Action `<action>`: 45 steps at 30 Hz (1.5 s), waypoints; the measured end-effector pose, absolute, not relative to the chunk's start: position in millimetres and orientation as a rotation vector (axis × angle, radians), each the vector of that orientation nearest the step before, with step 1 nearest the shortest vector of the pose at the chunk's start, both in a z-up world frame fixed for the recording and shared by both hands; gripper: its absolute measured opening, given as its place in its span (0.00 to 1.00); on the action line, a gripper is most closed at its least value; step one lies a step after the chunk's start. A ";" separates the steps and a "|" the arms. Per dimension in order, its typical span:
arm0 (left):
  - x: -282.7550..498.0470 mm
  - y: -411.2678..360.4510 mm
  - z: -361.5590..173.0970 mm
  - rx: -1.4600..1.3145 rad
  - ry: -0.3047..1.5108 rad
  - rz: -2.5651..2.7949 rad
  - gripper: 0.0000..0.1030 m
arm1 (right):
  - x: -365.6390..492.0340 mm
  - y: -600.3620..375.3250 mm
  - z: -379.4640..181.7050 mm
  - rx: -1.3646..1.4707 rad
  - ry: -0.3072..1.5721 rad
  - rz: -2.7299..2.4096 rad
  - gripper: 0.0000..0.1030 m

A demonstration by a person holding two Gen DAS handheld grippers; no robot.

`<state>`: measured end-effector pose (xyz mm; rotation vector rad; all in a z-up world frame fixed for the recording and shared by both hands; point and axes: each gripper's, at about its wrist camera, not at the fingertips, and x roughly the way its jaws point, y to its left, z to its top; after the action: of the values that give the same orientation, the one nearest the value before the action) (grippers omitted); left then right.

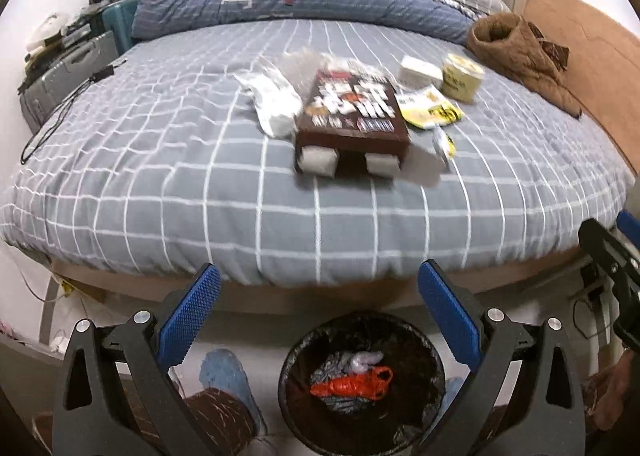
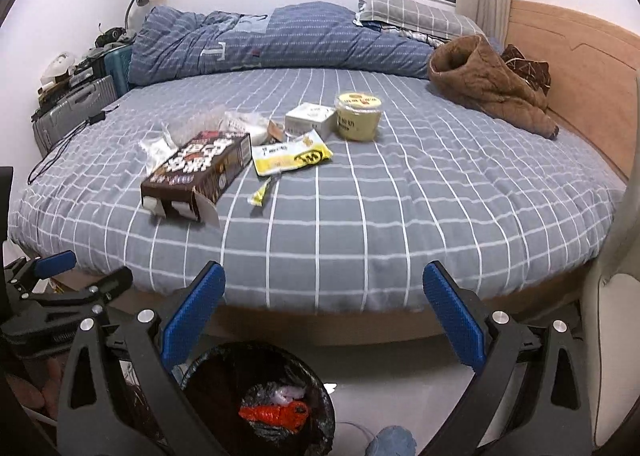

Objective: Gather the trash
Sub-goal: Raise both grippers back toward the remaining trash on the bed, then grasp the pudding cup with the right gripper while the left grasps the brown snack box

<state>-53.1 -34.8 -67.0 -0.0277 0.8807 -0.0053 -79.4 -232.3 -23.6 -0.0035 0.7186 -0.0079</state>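
Both grippers were held above the floor in front of the bed (image 2: 360, 240), with nothing between their fingers: the left gripper (image 1: 319, 322) was spread wide, and the right gripper (image 2: 324, 322) was likewise spread wide. The trash was found grouped near the middle of the checked bedcover: a dark brown carton (image 2: 198, 172) with an open end flap, a yellow wrapper (image 2: 290, 156) just beside it, a small yellow sachet (image 2: 261, 194) nearer the bed edge, a white box (image 2: 311, 120), a yellow tub (image 2: 357, 116) touching or nearly touching that box, and crumpled clear and white plastic (image 1: 276, 100) behind the carton. A bin (image 1: 362, 384) lined with a black bag stood on the floor below the grippers and already held a red bag and some pale plastic. The step in hand was judged to be the reach toward the first item. It was considered advisable that the carton be taken first, across its narrow sides and not by the loose flap, since white packets at its open end could slide out if it were tipped. Thin wrappers were expected to need the fingers pressed down into the soft cover before closing. The brown jacket (image 2: 488, 88) by the headboard was judged not to be trash.
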 end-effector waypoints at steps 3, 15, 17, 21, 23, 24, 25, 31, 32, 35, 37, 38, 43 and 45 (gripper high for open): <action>-38.4 -30.0 -58.3 -0.034 0.865 0.003 0.94 | -66.9 -231.5 -20.7 -0.012 0.713 -0.004 0.93; 32.3 -41.1 -37.8 -0.055 0.852 -0.051 0.94 | 10.3 -248.1 -13.9 -0.033 0.678 -0.028 0.93; 44.6 -44.7 -39.0 -0.052 0.859 -0.056 0.94 | 27.8 -255.3 -13.8 -0.026 0.676 -0.029 0.93; 68.4 -50.9 -45.9 -0.037 0.883 -0.063 0.94 | 63.8 -266.8 -12.2 -0.021 0.667 -0.040 0.93; 79.7 -53.9 -49.7 -0.031 0.897 -0.059 0.94 | 85.2 -271.5 -12.1 -0.025 0.661 -0.047 0.93; 83.4 -55.1 -50.7 -0.030 0.900 -0.059 0.94 | 92.4 -273.0 -12.3 -0.026 0.660 -0.049 0.93; 87.8 -57.2 -52.2 -0.031 0.907 -0.064 0.94 | 104.5 -275.9 -13.3 -0.031 0.662 -0.055 0.93; 106.5 -69.9 -60.3 -0.001 0.938 -0.075 0.94 | 154.7 -289.8 -19.7 -0.022 0.667 -0.060 0.93; 110.0 -71.1 -62.2 0.002 0.944 -0.071 0.94 | 162.4 -292.2 -21.7 -0.019 0.670 -0.063 0.92; 119.5 -72.8 -67.9 -0.003 0.960 -0.060 0.94 | 181.6 -294.7 -24.7 -0.013 0.675 -0.054 0.93; 123.2 -73.2 -69.7 -0.009 0.964 -0.057 0.94 | 193.9 -291.2 -25.9 -0.032 0.672 -0.042 0.93; 124.7 -74.4 -70.7 -0.003 0.963 -0.051 0.94 | 199.2 -289.6 -27.0 -0.045 0.670 -0.036 0.92; 130.3 -76.6 -77.1 0.007 0.965 -0.037 0.94 | 220.8 -286.4 -36.3 -0.073 0.676 -0.038 0.93; 131.6 -75.6 -79.9 0.004 0.965 -0.042 0.94 | 229.6 -287.7 -39.1 -0.063 0.678 -0.033 0.93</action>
<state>131.6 -75.6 -79.9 0.0038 0.9653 -0.0415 229.6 -287.7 -39.1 -0.0625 0.6779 -0.0326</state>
